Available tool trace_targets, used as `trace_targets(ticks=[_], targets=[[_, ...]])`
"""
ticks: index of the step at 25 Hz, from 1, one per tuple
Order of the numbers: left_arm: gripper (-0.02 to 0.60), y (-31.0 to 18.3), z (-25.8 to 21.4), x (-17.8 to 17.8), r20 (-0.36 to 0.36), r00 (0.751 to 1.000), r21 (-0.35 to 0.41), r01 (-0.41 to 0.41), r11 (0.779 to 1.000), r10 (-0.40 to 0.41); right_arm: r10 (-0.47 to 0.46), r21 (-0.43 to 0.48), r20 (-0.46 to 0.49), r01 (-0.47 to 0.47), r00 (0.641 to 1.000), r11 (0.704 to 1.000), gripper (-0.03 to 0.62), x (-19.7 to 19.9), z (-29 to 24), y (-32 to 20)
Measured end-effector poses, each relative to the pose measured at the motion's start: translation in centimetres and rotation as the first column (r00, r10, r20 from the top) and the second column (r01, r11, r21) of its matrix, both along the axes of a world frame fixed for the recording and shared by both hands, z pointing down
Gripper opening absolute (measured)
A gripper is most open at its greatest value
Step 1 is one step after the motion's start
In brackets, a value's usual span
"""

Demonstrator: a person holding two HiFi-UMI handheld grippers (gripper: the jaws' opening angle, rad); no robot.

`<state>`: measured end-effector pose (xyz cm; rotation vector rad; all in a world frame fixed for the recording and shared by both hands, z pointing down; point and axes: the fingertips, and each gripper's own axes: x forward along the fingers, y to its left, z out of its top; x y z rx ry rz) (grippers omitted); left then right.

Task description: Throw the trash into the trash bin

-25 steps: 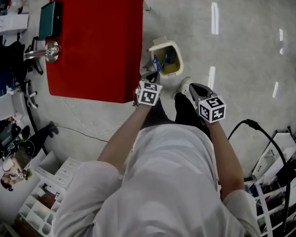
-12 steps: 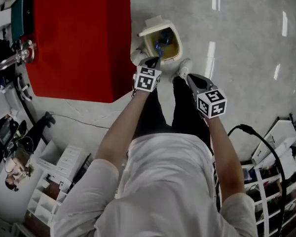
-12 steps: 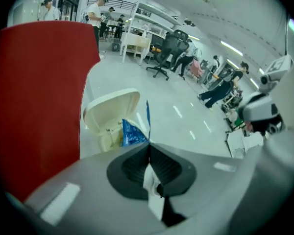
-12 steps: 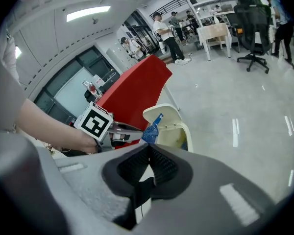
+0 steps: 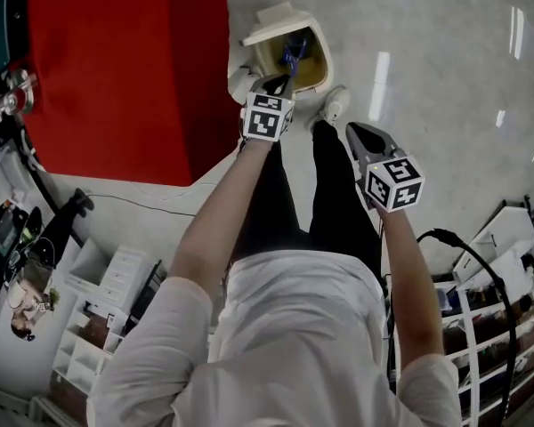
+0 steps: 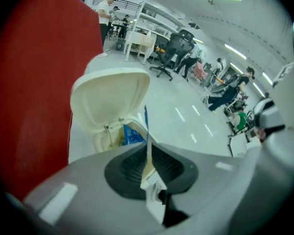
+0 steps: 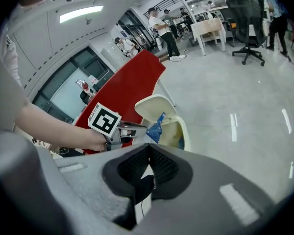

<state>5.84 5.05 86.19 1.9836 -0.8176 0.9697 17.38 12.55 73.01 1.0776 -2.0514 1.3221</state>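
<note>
Blue wrapper [image 5: 293, 55] above the open trash bin [image 5: 328, 60]
Left gripper [image 5: 282, 81], jaws just easing apart, pinches it; release squarely over the mouth (right gripper [image 5: 354, 132] closed, empty).

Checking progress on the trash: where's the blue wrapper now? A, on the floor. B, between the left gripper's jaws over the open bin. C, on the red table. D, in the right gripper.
B: the blue wrapper sits in the left gripper, whose jaws have just been opening, above the open trash bin.

The left hand-held gripper [image 5: 282, 84], jaws just opening around what looks like a blue wrapper [image 5: 292, 57], hangs over the open trash bin [image 5: 324, 57].
</note>
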Motion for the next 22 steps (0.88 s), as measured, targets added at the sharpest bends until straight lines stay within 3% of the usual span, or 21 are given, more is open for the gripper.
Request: trace_targets(ticks=[2,8,22], targets=[[0.078,0.3,1.0,-0.2,0.004,1.000,-0.004,0.003,1.000,-0.003,0.009,-0.003,-0.005,-0.009,1.000,1.000,0.002,0.3,0.5,0.3],[0.086,1.4,0.1,-0.7,0.008,1.000,0.006,-0.013,1.000,0.013,0.024,0.021,-0.015,-0.024,1.000,0.999,0.002,0.7,-0.2,0.7],[0.037,3.4,-14.1,-2.7,-0.019,0.997,0.062,-0.073,0.995,0.074,0.044,0.150,-0.022,-0.040,0.999,0.988,0.002,-0.7,-9.3,-0.5]])
